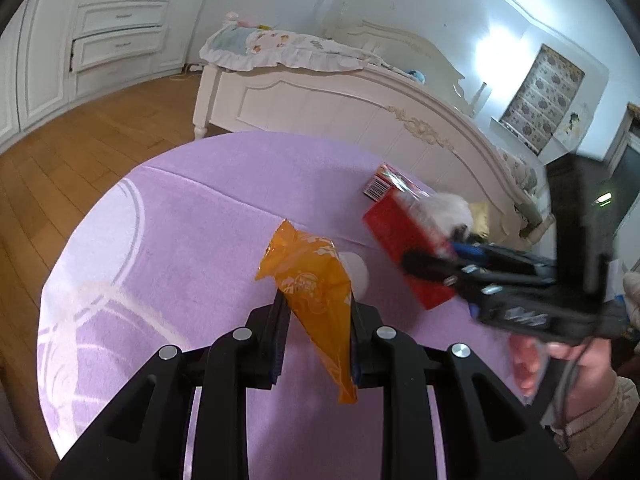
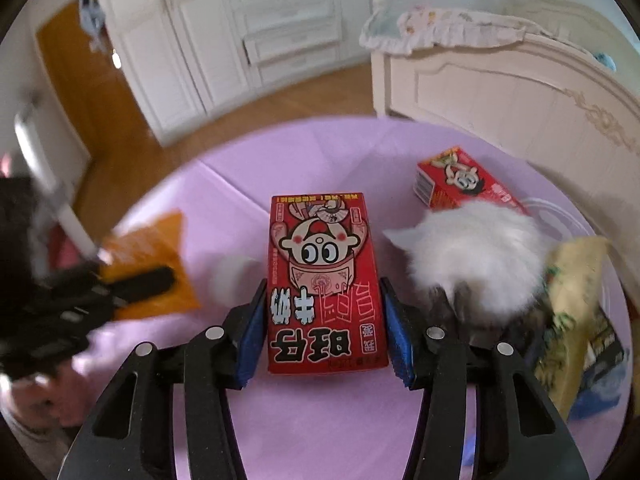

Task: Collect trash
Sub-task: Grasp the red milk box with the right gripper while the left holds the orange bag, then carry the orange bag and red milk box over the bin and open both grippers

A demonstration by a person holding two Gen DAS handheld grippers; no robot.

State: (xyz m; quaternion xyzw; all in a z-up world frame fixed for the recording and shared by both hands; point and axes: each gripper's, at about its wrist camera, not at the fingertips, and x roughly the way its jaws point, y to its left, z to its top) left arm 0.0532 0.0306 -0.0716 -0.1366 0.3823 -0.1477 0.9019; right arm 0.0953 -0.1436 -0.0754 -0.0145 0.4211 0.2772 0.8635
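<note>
My left gripper is shut on an orange plastic wrapper and holds it above the purple tablecloth. My right gripper is shut on a red milk carton with a cartoon face, held above the cloth. The carton and the right gripper also show in the left wrist view, blurred. The left gripper with the wrapper shows blurred in the right wrist view. A second red carton lies on the cloth behind.
A white fluffy cat sits on the table right of the held carton. A yellow snack bag lies in a clear container at the right. A small white object lies behind the wrapper. A white bed frame stands beyond the table.
</note>
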